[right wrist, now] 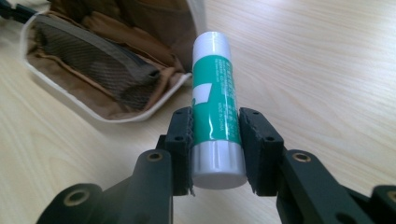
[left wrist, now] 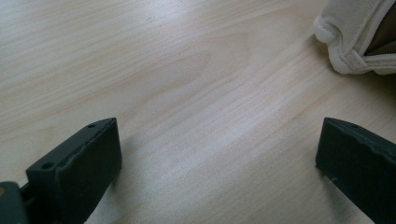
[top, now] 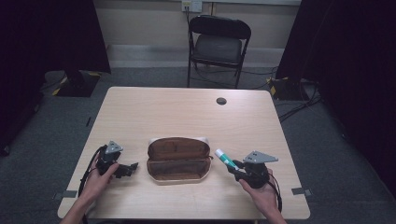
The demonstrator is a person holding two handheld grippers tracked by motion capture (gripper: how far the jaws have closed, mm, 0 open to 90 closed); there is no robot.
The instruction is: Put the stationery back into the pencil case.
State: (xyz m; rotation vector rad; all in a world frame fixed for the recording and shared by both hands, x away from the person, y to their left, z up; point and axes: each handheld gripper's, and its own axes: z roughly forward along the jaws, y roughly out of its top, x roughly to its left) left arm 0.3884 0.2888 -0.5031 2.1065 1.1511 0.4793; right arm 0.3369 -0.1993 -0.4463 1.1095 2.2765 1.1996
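Two black grippers rest low over a pale wooden table (top: 187, 112) with fine, straight grain and a small dark round grommet (top: 221, 101) near its far edge. Between them lies a pencil case (top: 178, 159), unzipped and spread flat into two long rounded halves; its outer fabric and piped rim are cream, and its lining is brown cloth with a darker mesh pocket, as the right gripper view shows. The right gripper (right wrist: 215, 135) is clamped on a glue stick (right wrist: 215, 100), its two ribbed black pads pressing the lower part of the tube from either side. That stick is a smooth plastic cylinder with a white cap, a green label printed in white, and a grey-white base ring nearest the camera; its capped end points toward the near right corner of the case, just beside the rim, though I cannot tell whether it touches. In the high view the stick (top: 226, 159) angles up and left from the right gripper (top: 232, 169), held by the person's right hand (top: 261, 191). The left gripper (top: 134, 166), held by the left hand (top: 100, 179), sits just left of the case with its jaws spread wide and nothing between them, bare wood below, and a stitched cream corner of the case (left wrist: 355, 37) beyond them. A folding chair (top: 218, 44) with a dark padded seat stands on grey carpet behind the table.
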